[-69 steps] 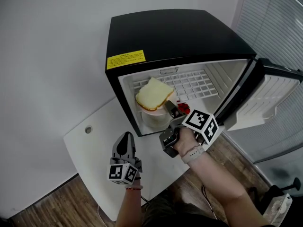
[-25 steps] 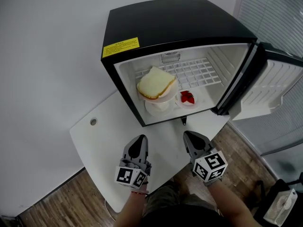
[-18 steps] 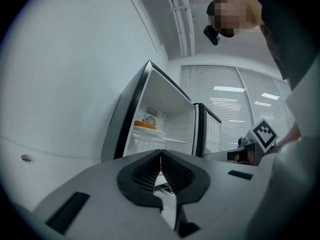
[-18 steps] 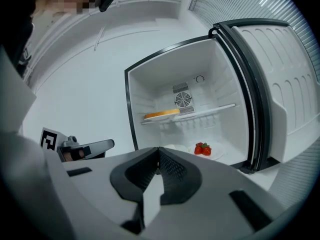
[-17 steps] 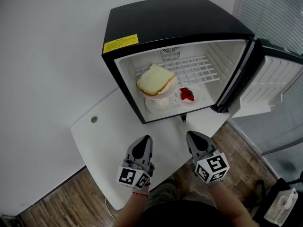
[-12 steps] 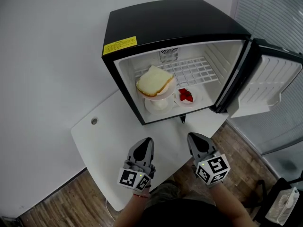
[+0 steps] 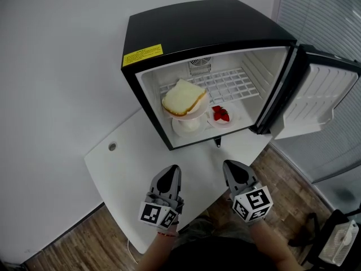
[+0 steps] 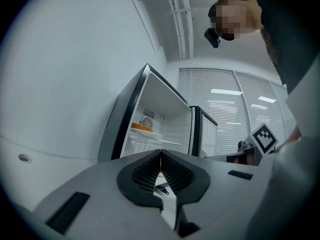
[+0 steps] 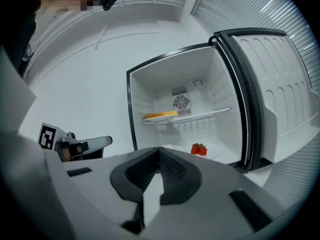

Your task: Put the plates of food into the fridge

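The black mini fridge (image 7: 203, 30) stands open on the white table (image 7: 130, 168), its door (image 7: 318, 97) swung to the right. A slice of bread on a plate (image 7: 183, 99) rests on the wire shelf (image 7: 228, 86). A plate of strawberries (image 7: 221, 115) sits on the fridge floor, beside another white plate (image 7: 189, 126) under the shelf. My left gripper (image 7: 171, 171) and right gripper (image 7: 230, 168) hang side by side over the table's near edge, both shut and holding nothing. The bread plate (image 9: 161, 116) and strawberries (image 9: 199, 149) also show in the right gripper view.
A round hole (image 7: 112, 147) sits in the table's left part. Wooden floor (image 7: 56, 247) lies below the table. Window blinds (image 7: 324, 16) fill the right side. A white wall stands behind the fridge.
My right gripper has come out of the fridge and back to the table's near edge, leaving the strawberry plate on the fridge floor. Over the last second both grippers barely shifted.
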